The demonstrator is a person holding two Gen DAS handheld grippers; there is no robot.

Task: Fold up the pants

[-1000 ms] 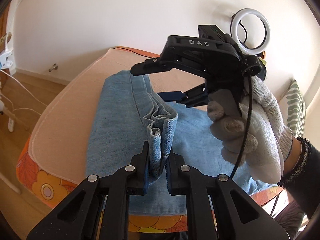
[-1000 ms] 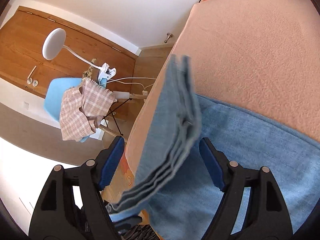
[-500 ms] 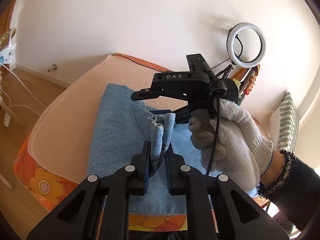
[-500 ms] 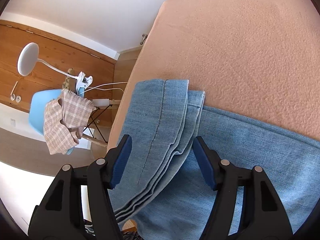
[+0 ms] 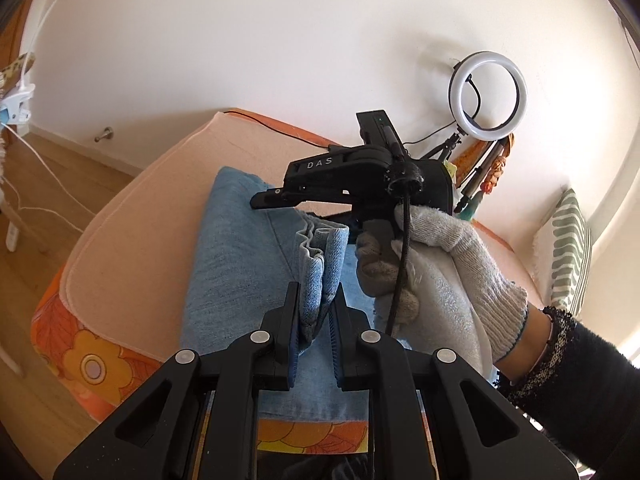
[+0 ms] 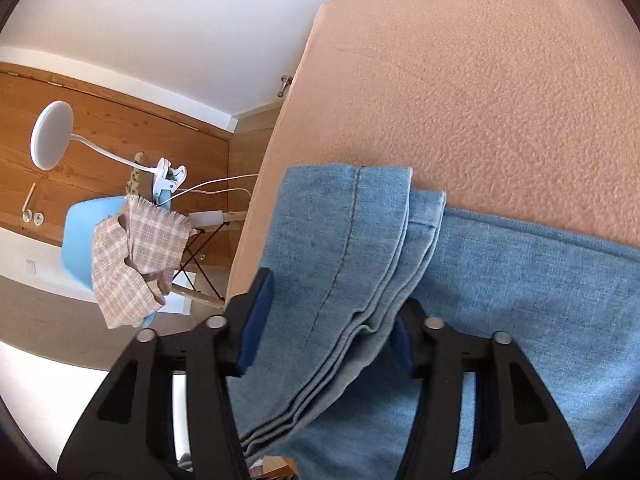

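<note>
Fold in progress on a peach cover (image 5: 132,236), spread over an orange floral sheet (image 5: 80,356).

Pants (image 5: 232,248): light blue denim, lying flat on the cover near its front edge, already doubled into several layers. At one end, a stack of hemmed edges, lifted off the flat part.

Left tool (image 5: 316,292): clenched tight on a bunched, crumpled wad of those denim layers, which stands upright between the pads and pokes out above them. Points forward and downward over the pants.

Right tool (image 6: 332,320): held in a white knit-gloved hand (image 5: 440,264), just beyond the left tool and crossing above the far part of the pants. Closing on the stacked folded edge; in the right wrist view, denim layers fill the gap, touching the left blue pad and draping over the right one. Seam stitching runs lengthwise along the top layer.

Beyond the pants, bare cover with a thin black cable (image 5: 272,124) at its far end.

Around: a lit ring light (image 5: 487,94) by the white wall, a green-striped pillow (image 5: 564,248) to the right, a blue chair (image 6: 84,232) draped with a checked cloth (image 6: 136,256), a white clip lamp (image 6: 52,134) above it, wooden floor below.
</note>
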